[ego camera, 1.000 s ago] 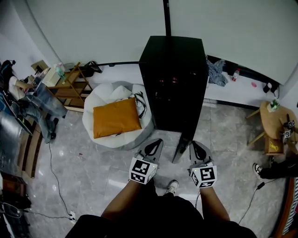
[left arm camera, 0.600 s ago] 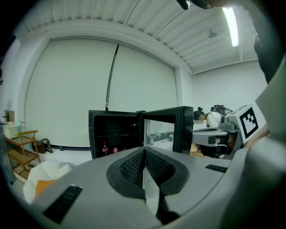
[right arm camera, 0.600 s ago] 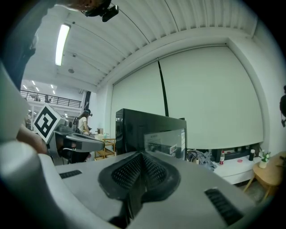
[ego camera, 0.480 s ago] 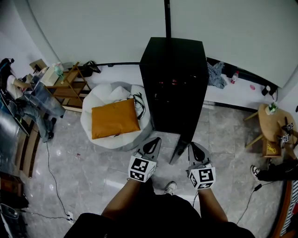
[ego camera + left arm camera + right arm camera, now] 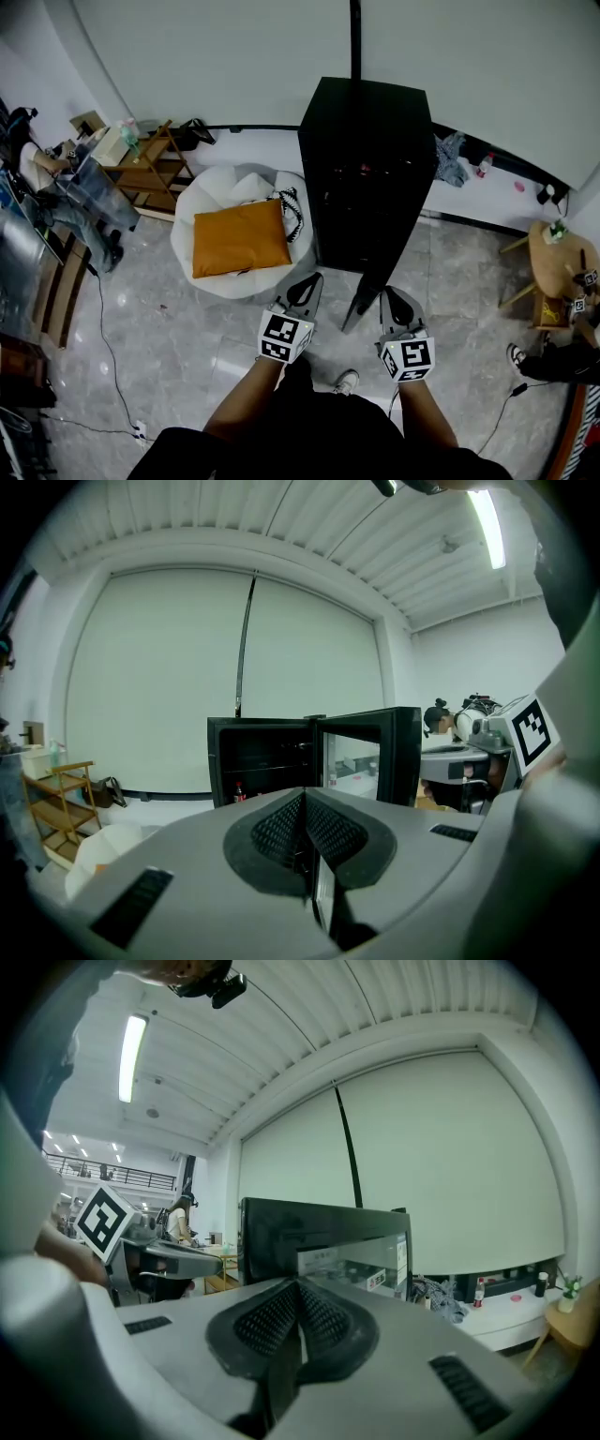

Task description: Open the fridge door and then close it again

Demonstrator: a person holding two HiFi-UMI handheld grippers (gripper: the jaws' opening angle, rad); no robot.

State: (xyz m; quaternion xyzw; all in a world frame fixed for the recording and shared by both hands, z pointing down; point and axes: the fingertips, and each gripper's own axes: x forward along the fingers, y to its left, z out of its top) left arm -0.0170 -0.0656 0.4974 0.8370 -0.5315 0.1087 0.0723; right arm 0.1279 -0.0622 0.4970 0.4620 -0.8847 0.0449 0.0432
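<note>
The tall black fridge (image 5: pixel 367 169) stands against the white wall. Its door (image 5: pixel 361 307) is swung open toward me and shows edge-on between my two grippers. In the left gripper view the dark inside of the fridge (image 5: pixel 265 766) shows shelves and a small bottle, with the glass door (image 5: pixel 370 752) to its right. My left gripper (image 5: pixel 306 287) is shut and empty, just left of the door's edge. My right gripper (image 5: pixel 391 301) is also shut and empty, just right of that edge. The right gripper view shows the door's outer glass (image 5: pixel 361 1255) close ahead.
A white beanbag with an orange cushion (image 5: pixel 239 236) lies left of the fridge. A wooden shelf (image 5: pixel 141 161) stands further left, near a seated person (image 5: pixel 66 192). A round wooden table (image 5: pixel 555 248) stands at the right. Cables run across the marble floor (image 5: pixel 159 337).
The head view has swung a little, so the fridge sits further right in the picture. Both grippers have edged slightly forward and stayed shut. The door is still open.
</note>
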